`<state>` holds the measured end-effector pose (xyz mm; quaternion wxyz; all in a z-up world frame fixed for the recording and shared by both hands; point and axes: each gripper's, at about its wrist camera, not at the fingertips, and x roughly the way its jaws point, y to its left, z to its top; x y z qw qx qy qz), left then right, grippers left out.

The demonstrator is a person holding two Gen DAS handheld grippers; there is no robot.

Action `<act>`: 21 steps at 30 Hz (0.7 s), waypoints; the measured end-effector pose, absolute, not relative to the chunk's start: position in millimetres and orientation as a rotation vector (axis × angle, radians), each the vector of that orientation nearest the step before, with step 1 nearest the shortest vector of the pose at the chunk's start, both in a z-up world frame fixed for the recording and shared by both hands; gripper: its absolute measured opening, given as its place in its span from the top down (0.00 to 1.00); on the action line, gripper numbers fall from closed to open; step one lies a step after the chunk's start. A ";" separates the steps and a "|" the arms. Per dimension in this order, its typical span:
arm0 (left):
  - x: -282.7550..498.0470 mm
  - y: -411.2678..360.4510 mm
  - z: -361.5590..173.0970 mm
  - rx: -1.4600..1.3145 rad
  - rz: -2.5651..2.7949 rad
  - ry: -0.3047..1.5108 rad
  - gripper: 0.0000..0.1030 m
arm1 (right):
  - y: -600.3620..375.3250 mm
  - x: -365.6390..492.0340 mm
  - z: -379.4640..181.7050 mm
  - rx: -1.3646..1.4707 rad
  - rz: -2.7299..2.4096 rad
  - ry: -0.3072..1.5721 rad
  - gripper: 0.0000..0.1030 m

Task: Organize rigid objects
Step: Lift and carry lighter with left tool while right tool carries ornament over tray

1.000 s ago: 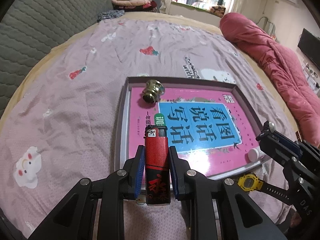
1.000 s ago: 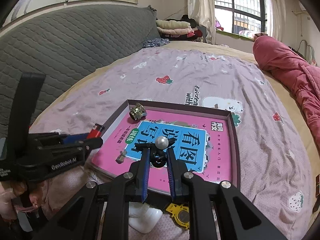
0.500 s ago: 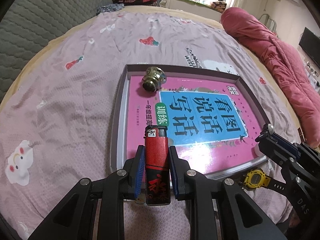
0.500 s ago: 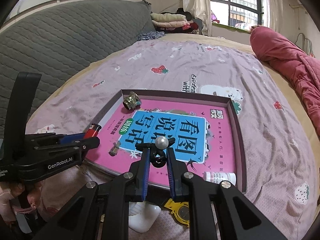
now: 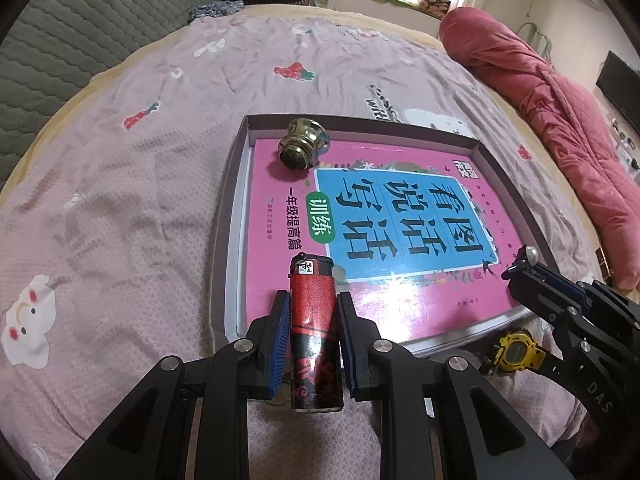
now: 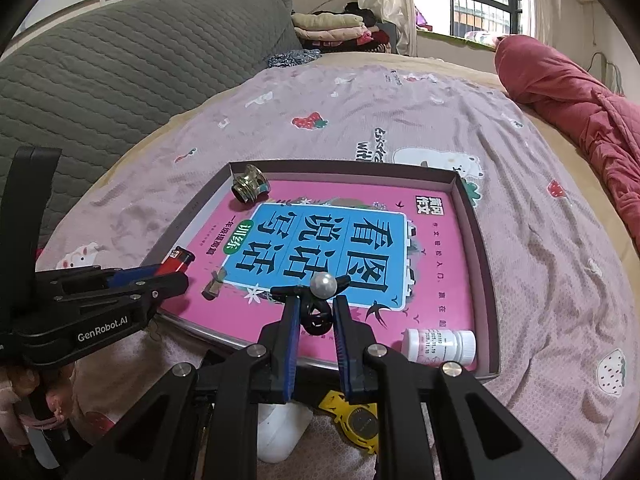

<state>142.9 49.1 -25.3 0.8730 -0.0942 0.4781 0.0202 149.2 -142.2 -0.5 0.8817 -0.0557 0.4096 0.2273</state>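
Over a tray (image 6: 486, 264) on a bed, the left hand-held gripper (image 5: 312, 332) clamps a red lighter (image 5: 314, 320); the right hand-held gripper (image 6: 314, 320) pinches a black pearl-tipped clip (image 6: 320, 300). Releasing either high risks a bounce off the glossy book (image 6: 436, 292) onto the bedsheet.
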 end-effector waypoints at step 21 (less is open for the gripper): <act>147.9 52.5 -33.4 -0.214 0.037 0.980 0.79 | -140.4 155.2 -15.4 -0.124 0.459 0.898 0.84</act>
